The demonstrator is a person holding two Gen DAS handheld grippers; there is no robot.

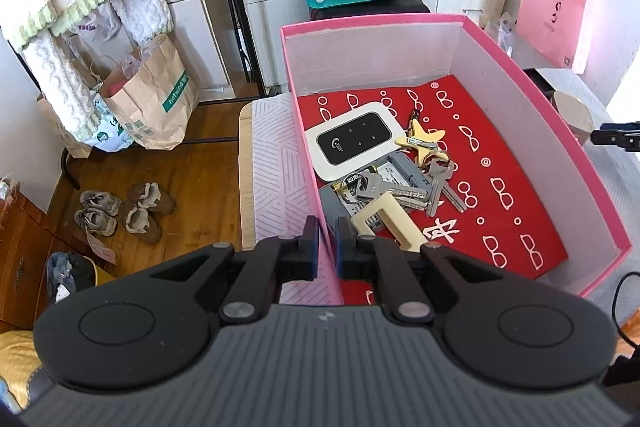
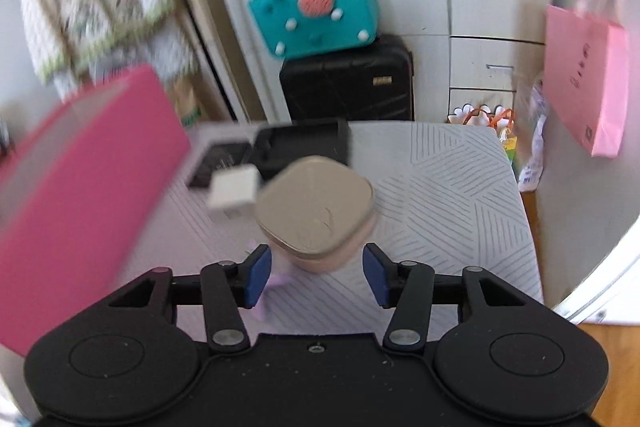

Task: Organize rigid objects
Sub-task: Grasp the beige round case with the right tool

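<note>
At lower centre of the left wrist view, the left gripper [image 1: 328, 247] is clamped on the near left wall of the pink box [image 1: 560, 115], one pad outside the wall and one inside. The box stands on a table [image 1: 272, 155] with a pale striped cover and is lined with red patterned paper. Inside, toward the near left of the box, lie a white pocket router [image 1: 350, 137], a yellow star charm [image 1: 420, 141], a bunch of keys [image 1: 404, 193], a grey card-like item under the keys, and a cream clip [image 1: 390, 221] closest to the gripper.

At lower centre of the right wrist view, the right gripper [image 2: 316, 277] stands with its blue pads well apart and nothing pressed between them. Just beyond the pads, at frame centre, a beige container with a rounded square lid [image 2: 316, 205] rests on the table. A small white cube [image 2: 234, 193] lies to its left, and a black tray [image 2: 300, 143] behind it. The view is blurred, and the pink box fills its left side.
</note>
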